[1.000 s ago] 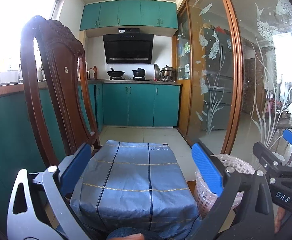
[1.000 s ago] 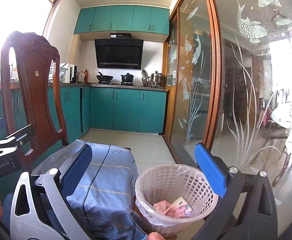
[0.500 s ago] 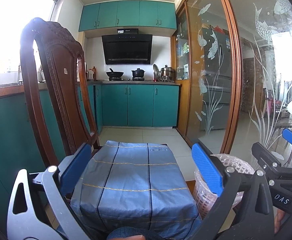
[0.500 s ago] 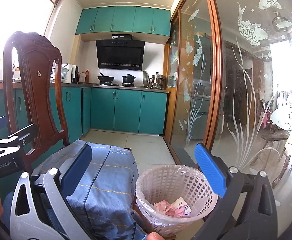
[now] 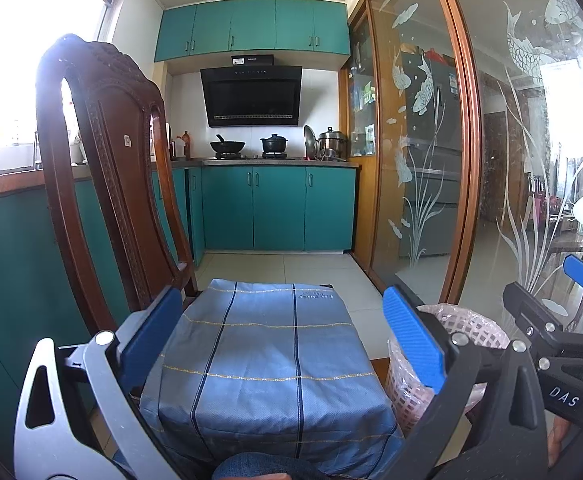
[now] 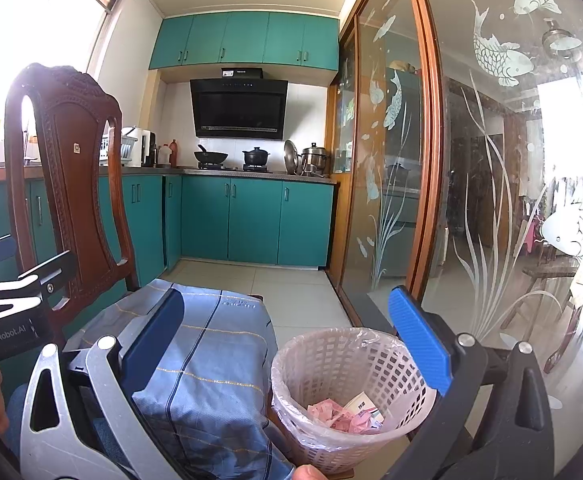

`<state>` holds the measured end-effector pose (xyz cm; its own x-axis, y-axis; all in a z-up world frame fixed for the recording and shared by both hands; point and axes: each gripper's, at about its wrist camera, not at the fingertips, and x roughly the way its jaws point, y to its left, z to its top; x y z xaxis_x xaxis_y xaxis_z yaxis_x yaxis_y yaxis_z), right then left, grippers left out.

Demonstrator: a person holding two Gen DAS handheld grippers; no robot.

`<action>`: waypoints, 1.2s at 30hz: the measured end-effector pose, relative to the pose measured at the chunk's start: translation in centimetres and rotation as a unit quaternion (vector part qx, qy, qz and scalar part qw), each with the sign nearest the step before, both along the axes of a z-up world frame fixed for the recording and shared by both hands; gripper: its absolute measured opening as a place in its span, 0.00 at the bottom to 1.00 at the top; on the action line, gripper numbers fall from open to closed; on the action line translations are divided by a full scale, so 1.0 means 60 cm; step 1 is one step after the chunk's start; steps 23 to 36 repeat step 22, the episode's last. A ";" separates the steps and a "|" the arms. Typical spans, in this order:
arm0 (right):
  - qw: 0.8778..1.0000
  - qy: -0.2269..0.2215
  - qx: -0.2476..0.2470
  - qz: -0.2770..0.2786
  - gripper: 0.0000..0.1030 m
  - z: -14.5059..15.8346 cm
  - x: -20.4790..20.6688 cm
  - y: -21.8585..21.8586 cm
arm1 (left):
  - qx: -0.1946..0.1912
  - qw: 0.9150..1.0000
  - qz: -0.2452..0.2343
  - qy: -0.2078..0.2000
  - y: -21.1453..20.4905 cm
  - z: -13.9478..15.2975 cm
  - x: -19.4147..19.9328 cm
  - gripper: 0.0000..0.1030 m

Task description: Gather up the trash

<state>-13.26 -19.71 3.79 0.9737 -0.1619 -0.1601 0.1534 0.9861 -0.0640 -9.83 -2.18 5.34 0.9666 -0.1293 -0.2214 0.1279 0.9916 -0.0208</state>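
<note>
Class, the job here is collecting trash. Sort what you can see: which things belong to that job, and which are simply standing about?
Belongs to the job:
waste basket
crumpled pink paper inside it
left gripper, open
right gripper, open

Standing about:
wooden chair
blue checked cloth
wok
black pot
glass door
</note>
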 end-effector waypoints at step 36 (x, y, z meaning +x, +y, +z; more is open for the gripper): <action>1.000 0.029 0.008 -0.005 0.97 -0.018 0.027 0.001 | -0.005 1.000 0.007 0.029 0.000 -0.015 0.022 0.97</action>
